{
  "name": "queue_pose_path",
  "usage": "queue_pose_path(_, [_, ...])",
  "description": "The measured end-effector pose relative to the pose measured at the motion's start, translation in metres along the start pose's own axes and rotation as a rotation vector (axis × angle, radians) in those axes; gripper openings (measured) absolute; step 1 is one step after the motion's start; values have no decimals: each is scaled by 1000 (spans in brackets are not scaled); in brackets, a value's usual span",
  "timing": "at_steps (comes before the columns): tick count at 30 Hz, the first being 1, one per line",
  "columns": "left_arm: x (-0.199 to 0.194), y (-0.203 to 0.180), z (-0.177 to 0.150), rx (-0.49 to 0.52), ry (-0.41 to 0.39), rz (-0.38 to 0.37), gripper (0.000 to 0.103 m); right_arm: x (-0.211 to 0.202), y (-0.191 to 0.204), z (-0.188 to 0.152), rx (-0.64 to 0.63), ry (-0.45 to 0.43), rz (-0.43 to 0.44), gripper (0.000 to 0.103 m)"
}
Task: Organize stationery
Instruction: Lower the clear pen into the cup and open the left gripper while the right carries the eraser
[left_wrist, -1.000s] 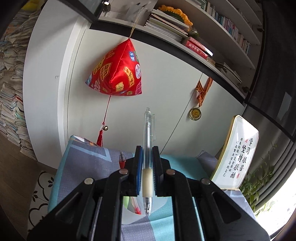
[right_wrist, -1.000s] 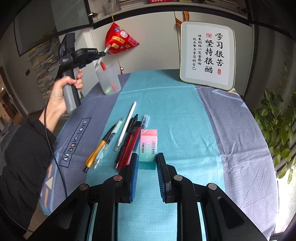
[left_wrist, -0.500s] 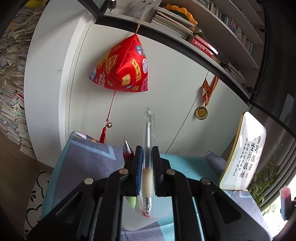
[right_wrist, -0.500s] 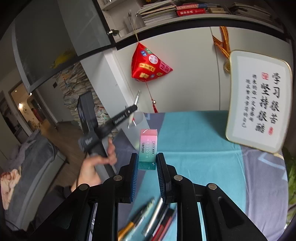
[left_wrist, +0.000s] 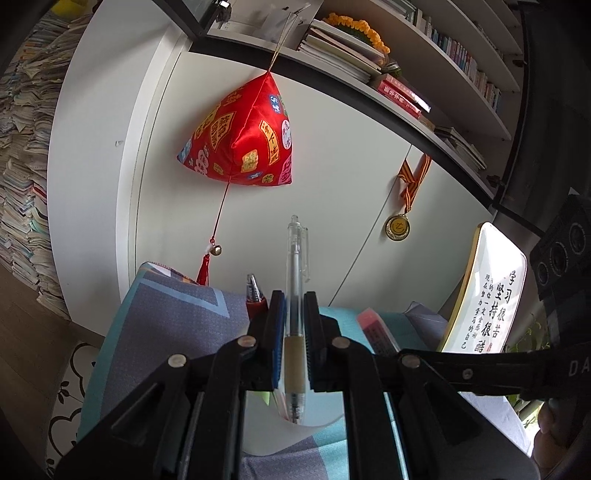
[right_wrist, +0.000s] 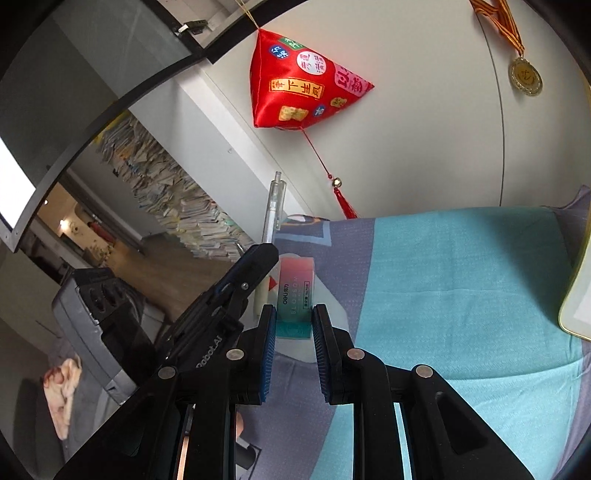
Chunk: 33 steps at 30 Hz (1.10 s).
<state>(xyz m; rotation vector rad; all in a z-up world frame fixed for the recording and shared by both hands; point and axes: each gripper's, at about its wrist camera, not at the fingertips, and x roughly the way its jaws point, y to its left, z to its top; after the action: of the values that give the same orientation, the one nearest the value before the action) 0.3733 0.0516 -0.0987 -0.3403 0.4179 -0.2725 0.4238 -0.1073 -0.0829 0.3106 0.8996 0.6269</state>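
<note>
— Eraser (right_wrist: 295, 295) on the move? 
— Yes. A second ago it lay mid-table beside the pens; now the right tongs (right_wrist: 294, 325), clamped on it, hold it over the translucent cup (right_wrist: 334, 314) near the table's far left corner. 
— And the left tongs (left_wrist: 294, 345)? 
— Closed on the clear pen (left_wrist: 294, 295), tip inside the cup's mouth, barely shifted. 
— Meaning? 
— Probably both drop in next.

Eraser sleeve (right_wrist: 294, 299) between the right tongs: "deli", "BLOSSOM". Left tongs' arm (right_wrist: 208, 356), left of them: "Robot.AI". Plaque (left_wrist: 493, 302), right of the left tongs: Chinese calligraphy, "学习很苦 坚持很酷".
</note>
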Motion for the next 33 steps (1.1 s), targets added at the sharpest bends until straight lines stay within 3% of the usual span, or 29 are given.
queue_pose_path(5, [-1, -1, 0, 4, 4, 10, 18, 3, 0, 2, -1, 18, -12, 22])
queue_pose_path(7, [-3, -3, 0, 9, 0, 20, 35, 1, 1, 2, -2, 14, -15, 22])
queue_pose_path(8, [-5, -3, 1, 6, -6, 21, 39, 1, 1, 2, -1, 15, -15, 22])
queue_pose_path(21, [-35, -10, 23, -24, -94, -10, 43, -1, 17, 9, -53, 43, -9, 22])
queue_pose_path(31, [-67, -6, 45, -5, -201, 56, 71, 20, 16, 15, 19, 96, -27, 22])
queue_pose_path(33, [-68, -3, 47, -12, -204, 70, 72, 16, 15, 13, 30, 75, -27, 22])
